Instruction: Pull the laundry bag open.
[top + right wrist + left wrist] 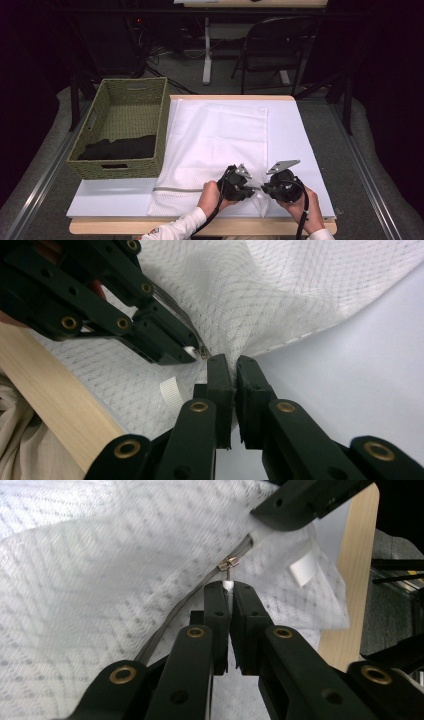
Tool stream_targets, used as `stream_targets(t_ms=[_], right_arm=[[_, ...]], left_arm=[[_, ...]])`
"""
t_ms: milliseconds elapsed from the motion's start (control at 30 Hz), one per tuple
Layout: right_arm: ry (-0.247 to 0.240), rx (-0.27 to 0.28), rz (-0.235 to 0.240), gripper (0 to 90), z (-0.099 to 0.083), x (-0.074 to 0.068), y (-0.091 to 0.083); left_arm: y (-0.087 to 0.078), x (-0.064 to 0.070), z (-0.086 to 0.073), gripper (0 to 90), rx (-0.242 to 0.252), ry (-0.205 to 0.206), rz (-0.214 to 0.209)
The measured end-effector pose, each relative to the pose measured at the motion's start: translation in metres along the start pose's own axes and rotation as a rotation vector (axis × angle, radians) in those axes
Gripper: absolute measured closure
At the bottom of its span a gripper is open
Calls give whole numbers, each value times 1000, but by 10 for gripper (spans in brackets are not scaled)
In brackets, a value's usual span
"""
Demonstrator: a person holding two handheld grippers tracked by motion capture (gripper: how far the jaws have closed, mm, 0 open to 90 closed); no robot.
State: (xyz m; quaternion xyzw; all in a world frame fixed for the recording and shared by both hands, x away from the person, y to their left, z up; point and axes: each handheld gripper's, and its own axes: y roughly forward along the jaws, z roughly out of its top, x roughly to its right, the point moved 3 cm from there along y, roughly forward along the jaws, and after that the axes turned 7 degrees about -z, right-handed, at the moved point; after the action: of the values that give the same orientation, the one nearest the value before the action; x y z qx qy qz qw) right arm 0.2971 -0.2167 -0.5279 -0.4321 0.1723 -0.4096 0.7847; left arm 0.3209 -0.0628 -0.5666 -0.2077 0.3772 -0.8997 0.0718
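Left hand-held gripper point(229, 586) pinching zipper pull point(228, 566); right hand-held gripper point(234, 361) clamping mesh bag point(280, 295) just beside

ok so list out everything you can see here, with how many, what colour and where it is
mesh laundry bag: one, white, flat on the table's middle and near edge
zipper: one, grey, along the bag's near edge
zipper pull: one, metal with a white tab, at the left tongs' tips
fabric loop: one, white, at the bag's corner
basket: one, green woven, table's left side
dark cloth: one, black, inside the basket
table: one, white top with wooden edge
folding chair: one, dark, on the floor beyond the table
left tongs: black, shut on the zipper pull
right tongs: black, shut on the bag's mesh
hands: two, at the near edge
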Motion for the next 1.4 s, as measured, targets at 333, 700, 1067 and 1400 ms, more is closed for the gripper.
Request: stream_targets(t_ms=[333, 700, 1067, 1400], right_arm=[[-8, 0, 0, 865, 1, -2, 0], [-3, 1, 1, 865, 0, -2, 0], [0, 3, 1, 866, 0, -1, 0], [-1, -1, 6, 866, 0, -1, 0]], left_arm=[[-2, -1, -2, 855, 2, -33, -24], [-5, -1, -3, 857, 14, -4, 2], [-10, -4, -6, 861, 12, -17, 14], [-13, -3, -9, 860, 12, -27, 24]])
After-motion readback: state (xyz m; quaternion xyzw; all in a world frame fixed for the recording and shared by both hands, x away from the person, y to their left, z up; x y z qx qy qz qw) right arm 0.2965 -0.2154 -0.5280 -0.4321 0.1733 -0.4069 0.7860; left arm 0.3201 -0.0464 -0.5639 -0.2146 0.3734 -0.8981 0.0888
